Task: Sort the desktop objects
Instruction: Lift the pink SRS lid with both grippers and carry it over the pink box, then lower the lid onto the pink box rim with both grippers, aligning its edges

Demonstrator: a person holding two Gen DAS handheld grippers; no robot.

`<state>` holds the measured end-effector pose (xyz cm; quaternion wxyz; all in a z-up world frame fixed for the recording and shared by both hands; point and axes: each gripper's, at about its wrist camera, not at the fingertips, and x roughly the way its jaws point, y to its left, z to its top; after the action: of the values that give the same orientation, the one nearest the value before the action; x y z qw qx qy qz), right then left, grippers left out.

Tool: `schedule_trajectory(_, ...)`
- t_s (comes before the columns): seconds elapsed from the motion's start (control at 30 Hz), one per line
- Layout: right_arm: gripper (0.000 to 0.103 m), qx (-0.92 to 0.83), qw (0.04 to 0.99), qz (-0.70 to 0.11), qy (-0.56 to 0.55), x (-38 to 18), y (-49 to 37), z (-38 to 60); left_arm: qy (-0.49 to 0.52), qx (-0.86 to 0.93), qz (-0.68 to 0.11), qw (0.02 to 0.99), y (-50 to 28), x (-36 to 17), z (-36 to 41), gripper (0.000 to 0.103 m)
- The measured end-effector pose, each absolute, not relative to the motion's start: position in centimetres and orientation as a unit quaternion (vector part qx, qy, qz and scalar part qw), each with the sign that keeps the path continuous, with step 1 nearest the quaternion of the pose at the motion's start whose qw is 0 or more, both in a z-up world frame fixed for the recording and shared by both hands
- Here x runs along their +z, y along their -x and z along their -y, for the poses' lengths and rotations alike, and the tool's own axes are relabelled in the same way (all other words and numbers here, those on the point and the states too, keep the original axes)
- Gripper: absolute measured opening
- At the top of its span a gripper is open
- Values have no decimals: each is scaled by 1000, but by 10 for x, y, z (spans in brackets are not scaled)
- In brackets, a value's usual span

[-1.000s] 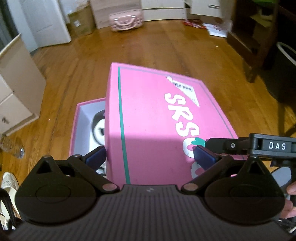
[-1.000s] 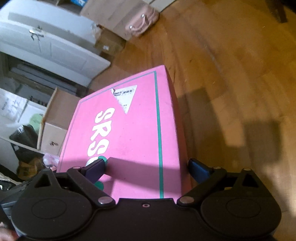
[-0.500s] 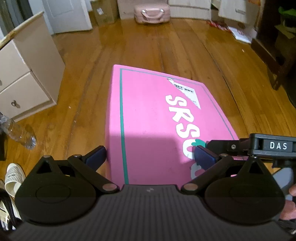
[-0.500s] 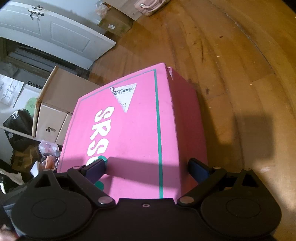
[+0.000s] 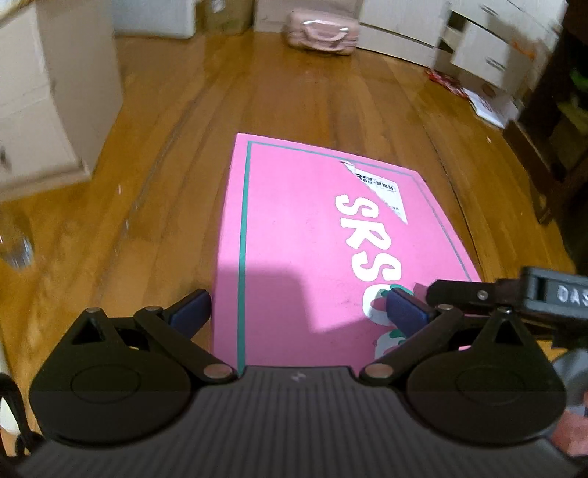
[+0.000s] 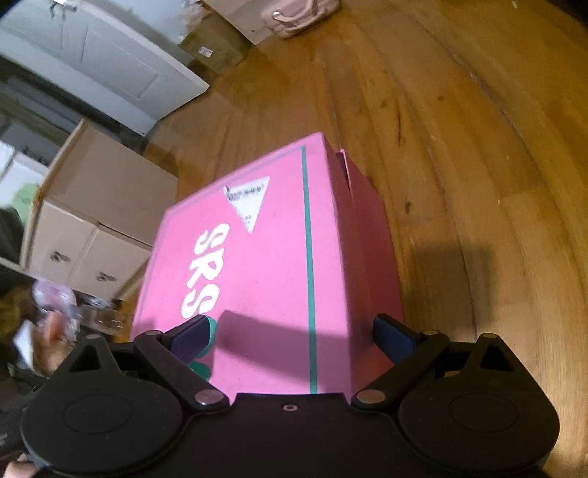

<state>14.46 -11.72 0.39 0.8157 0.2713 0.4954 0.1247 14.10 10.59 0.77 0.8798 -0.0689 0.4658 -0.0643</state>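
A pink box lid (image 5: 316,235) with a teal line and white letters lies over its pink box on the wood floor; it also shows in the right wrist view (image 6: 264,264). My left gripper (image 5: 299,312) stands wide open, one finger outside the lid's left edge and one over its top. My right gripper (image 6: 294,334) is wide open too, one finger over the lid's top and one beside the box's right side. The right gripper's finger (image 5: 463,288) reaches in from the right in the left wrist view. The box's inside is hidden.
White drawer units (image 5: 44,95) stand at the left, more drawers (image 5: 488,47) at the back right. A pink case (image 5: 323,31) lies at the back. A dark cabinet (image 5: 551,121) is at the right. A plastic bottle (image 5: 14,246) lies at the left.
The lid slid left and came down over the box, covering the open inside seen one second ago. Both grippers then pulled up and back a little.
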Motion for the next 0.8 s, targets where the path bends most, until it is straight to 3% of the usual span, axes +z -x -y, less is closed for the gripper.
schedule_trajectory(0.2, 92, 139, 842, -474, -219, 21, -135, 95, 20, -58, -446, 893, -136, 3, -105, 102)
schedule_trajectory(0.23, 92, 143, 847, -466, -212, 22, -133, 94, 25, -62, -448, 891, -136, 1, -104, 96)
schedule_trajectory(0.3, 85, 153, 855, -452, -204, 26, -128, 91, 33, -81, -464, 881, -138, -5, -99, 95)
schedule_trajectory(0.5, 85, 182, 864, -421, -207, 35, -117, 93, -27, -106, -439, 892, -135, -3, -64, 96)
schedule_trajectory(0.8, 86, 179, 844, -415, -288, 19, -102, 148, 10, -101, -453, 886, -136, -3, -77, 96)
